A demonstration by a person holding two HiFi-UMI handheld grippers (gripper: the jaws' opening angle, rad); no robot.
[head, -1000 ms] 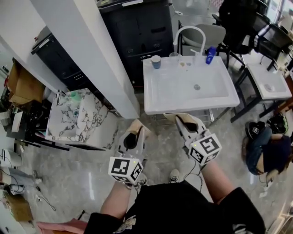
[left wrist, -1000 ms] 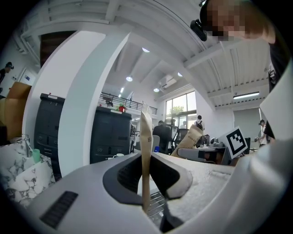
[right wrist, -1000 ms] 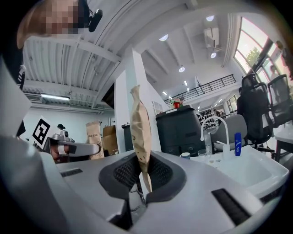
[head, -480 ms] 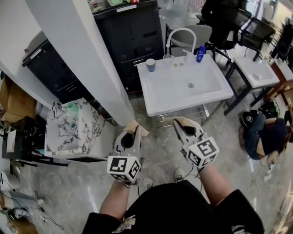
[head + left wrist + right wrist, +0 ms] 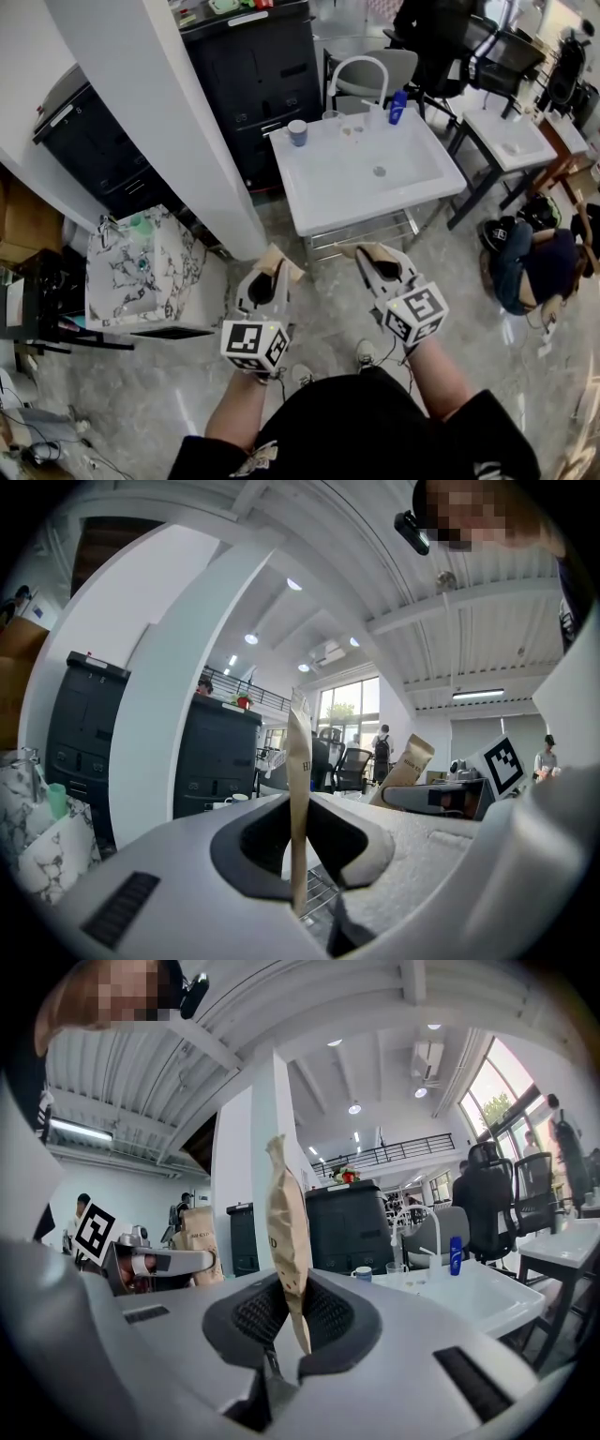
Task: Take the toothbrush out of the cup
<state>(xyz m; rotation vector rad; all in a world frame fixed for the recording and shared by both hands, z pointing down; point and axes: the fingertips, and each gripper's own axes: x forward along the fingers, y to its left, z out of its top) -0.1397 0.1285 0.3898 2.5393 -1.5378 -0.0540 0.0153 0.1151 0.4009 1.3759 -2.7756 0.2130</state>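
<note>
A bright office-like room was seen from above, with a glossy grey stone floor (image 5: 323, 300). A white sink (image 5: 319, 202) stood on a metal frame in the middle, with a white arched faucet (image 5: 361, 66) at its back edge. A wide white pillar (image 5: 159, 122) rose to the left of the sink, and a black cabinet (image 5: 258, 66) stood behind it. Further left was a marble-patterned counter (image 5: 141, 272). A second white basin (image 5: 511, 141) stood to the right, apart from the first, and a person (image 5: 530, 267) crouched on the floor near it. The cup (image 5: 297, 132) stood on the back left corner of the sink's rim, with a clear glass (image 5: 332, 118) and a blue bottle (image 5: 398, 106) further right along the same edge. The toothbrush was too small to make out. The left gripper (image 5: 274, 260) and the right gripper (image 5: 373, 251) were held side by side, level, pointing toward the sink's near edge. Both were well short of the cup, with the whole basin lying between. Each gripper was clenched, its flat tan jaws pressed together with nothing between them. Bare floor lay between the grippers and the sink's front edge, and the basin itself was bare apart from its drain (image 5: 379, 172).
</note>
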